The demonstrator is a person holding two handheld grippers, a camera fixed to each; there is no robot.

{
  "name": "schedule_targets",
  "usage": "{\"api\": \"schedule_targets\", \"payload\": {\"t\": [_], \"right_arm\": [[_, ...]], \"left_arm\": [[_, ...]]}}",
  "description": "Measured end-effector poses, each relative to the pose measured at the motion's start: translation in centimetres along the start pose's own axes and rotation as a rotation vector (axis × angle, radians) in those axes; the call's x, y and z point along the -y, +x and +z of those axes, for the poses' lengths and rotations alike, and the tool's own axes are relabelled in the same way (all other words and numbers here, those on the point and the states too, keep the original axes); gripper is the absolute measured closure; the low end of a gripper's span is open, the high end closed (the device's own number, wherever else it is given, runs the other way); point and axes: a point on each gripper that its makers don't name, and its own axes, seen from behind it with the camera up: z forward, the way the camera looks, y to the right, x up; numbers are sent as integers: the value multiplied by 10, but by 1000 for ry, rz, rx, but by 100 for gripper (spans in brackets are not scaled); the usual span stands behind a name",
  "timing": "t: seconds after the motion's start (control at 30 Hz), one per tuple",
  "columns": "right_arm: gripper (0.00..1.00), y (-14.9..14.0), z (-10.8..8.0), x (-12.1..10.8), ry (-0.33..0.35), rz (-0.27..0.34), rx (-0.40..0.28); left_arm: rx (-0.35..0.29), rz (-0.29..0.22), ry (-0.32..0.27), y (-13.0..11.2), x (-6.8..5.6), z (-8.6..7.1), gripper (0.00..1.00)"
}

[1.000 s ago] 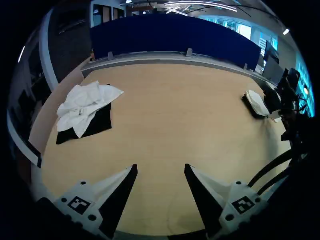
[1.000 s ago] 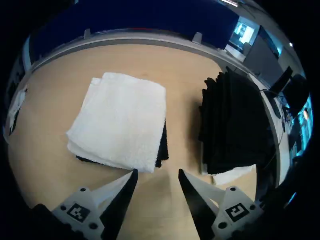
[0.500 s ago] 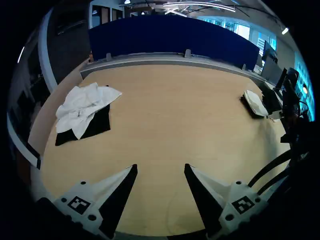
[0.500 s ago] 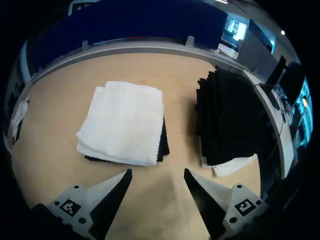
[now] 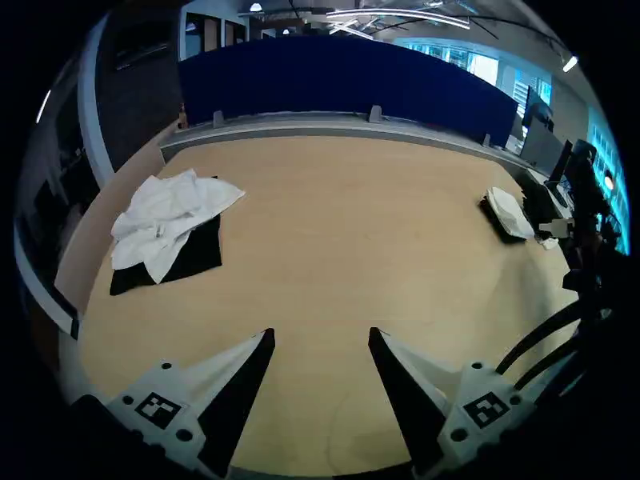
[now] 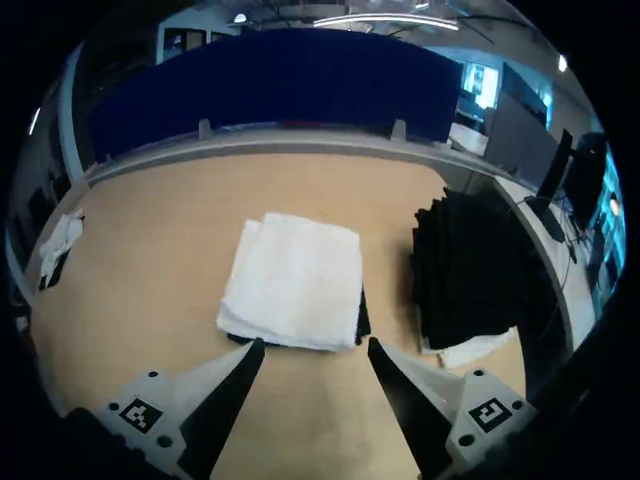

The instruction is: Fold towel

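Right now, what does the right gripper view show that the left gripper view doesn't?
Right gripper view: a black stack beside the folded towel, which lies just ahead of the open right hand-held gripper. Left gripper view: the open left hand-held gripper over bare table, and the black cloth under the crumpled towel, seen plainly. Both: table, blue divider, and both towels, each near in one view and small in the other.
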Motion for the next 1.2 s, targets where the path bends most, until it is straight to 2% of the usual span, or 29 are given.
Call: {"api": "schedule_targets", "payload": {"t": [0.37,0.5,0.67,0.8,1.07,1.2], "right_arm": [[0,53,-64,54,40,41,-248],[0,70,-95,78,59,83,-358],[0,78,-126,104,95,140,-452],[0,82,-143,112,89,170,-498],[0,84,-157,125,81,144,-517],[0,86,-162,131,82,132,-527]], "left_arm": [[-42,8,-26,19,-2,7,13],[-62,7,-32,28,-1,9,13],[-89,-2,-41,39,0,12,13],[-115,-6,-45,49,0,13,13],[-167,-1,-57,68,1,14,13],[-227,-11,-61,85,3,10,13]]}}
